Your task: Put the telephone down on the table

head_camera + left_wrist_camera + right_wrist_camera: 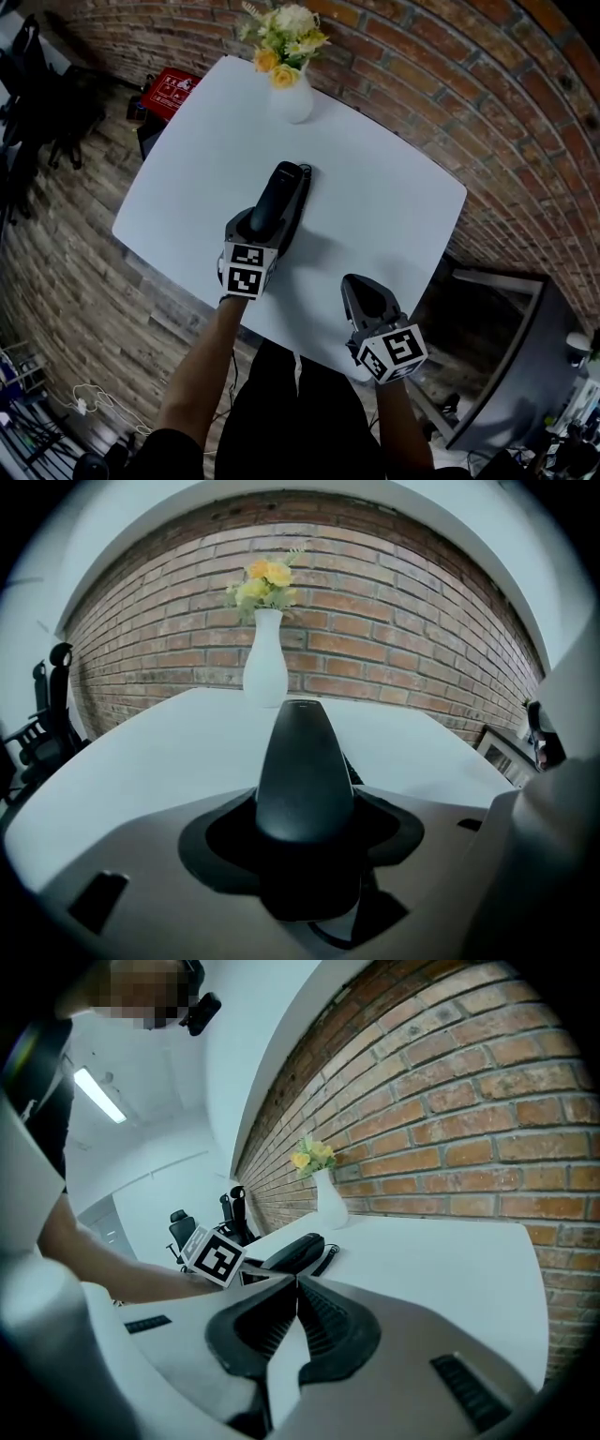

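Black plastic telephone handset [279, 192] is sitting pinched in the left tongs [255, 225], sticking out ahead of them, low over the white tabletop [384, 202]. Can't tell if it's touching. Right tongs [295, 1283] are idling alongside, pressed together, empty. Set-down and release are looking pending.

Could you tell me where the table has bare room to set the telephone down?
The table is bare on the right, between the telephone and the brick wall, and on the left, between vase and near corner. Crowded: the vase's far corner, and the near edge under the shut right tongs.
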